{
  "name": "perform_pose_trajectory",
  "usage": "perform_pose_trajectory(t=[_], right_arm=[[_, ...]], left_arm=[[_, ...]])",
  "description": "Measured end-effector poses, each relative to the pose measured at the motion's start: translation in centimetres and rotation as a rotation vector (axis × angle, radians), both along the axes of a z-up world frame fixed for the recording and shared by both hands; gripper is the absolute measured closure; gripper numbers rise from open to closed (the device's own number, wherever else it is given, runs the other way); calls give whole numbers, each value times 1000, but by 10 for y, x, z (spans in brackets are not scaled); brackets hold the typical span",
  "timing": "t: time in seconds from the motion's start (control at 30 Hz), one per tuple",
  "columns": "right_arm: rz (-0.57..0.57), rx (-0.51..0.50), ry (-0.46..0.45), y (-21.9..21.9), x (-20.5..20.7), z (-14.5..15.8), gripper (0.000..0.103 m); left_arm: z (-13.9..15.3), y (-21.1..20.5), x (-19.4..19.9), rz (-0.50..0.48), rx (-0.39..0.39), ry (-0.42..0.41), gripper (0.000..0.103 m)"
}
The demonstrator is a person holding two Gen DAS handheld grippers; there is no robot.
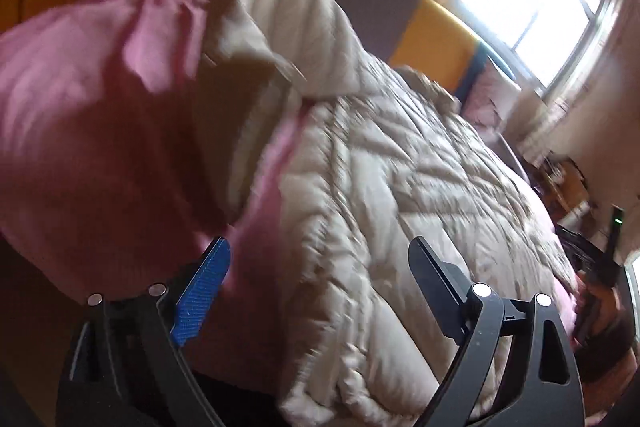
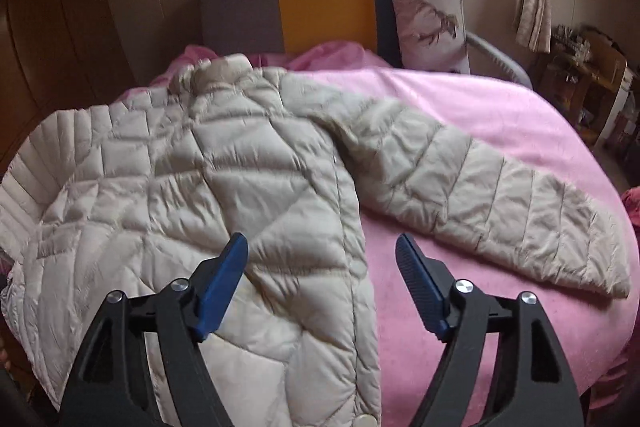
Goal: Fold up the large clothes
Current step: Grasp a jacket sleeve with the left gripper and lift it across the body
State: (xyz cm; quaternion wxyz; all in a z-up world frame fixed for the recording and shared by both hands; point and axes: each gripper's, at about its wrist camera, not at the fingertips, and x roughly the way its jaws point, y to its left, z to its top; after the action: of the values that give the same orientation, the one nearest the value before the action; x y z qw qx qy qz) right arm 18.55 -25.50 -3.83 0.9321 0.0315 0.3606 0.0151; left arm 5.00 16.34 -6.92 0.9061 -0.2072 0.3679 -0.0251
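Left gripper (image 1: 320, 291): fingers spread wide, holding nothing, beside the coat's raised edge.
Puffer jacket (image 2: 200, 167): cream, quilted, spread across the pink blanket (image 2: 500, 115).
Sleeve (image 2: 500, 195): flung out rightward, flat.
Right gripper (image 2: 322, 287): spread, empty, over the front placket.
Advice: I'd pinch the cuff and bring the sleeve across the chest.

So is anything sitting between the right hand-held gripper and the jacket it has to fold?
Nothing visible. The right hand-held gripper hangs open directly over the quilted jacket, which lies spread on the pink blanket, one sleeve stretched out to the right.
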Motion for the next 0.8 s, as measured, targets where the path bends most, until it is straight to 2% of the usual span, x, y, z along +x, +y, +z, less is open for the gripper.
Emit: perform_pose_trajectory(t=[0.03,0.1,0.2,0.3,0.33,0.4,0.43,0.5,0.63,0.8], right_arm=[[22,-5,-19,8,5,2,20],[74,4,-10,27,13,-7,18],[123,39,33,47,26,-34,18],[135,36,69,61,35,-64,18],[133,24,74,63,36,-71,18],[129,27,64,62,35,-78,17],[131,31,55,61,35,-80,16],[135,39,49,59,33,-82,15],[136,47,49,59,34,-85,13],[136,28,45,60,33,-86,12]], left_arm=[[6,10,-2,78,25,-24,13],[11,28,1,167,27,-37,10],[13,43,22,197,21,-21,10],[13,43,47,179,83,-22,10],[14,43,58,171,123,-17,13],[19,48,70,120,114,-19,67],[23,53,74,108,121,-5,71],[36,62,75,95,98,-28,85],[75,115,69,108,-6,-87,85],[113,196,59,231,-24,-117,85]])
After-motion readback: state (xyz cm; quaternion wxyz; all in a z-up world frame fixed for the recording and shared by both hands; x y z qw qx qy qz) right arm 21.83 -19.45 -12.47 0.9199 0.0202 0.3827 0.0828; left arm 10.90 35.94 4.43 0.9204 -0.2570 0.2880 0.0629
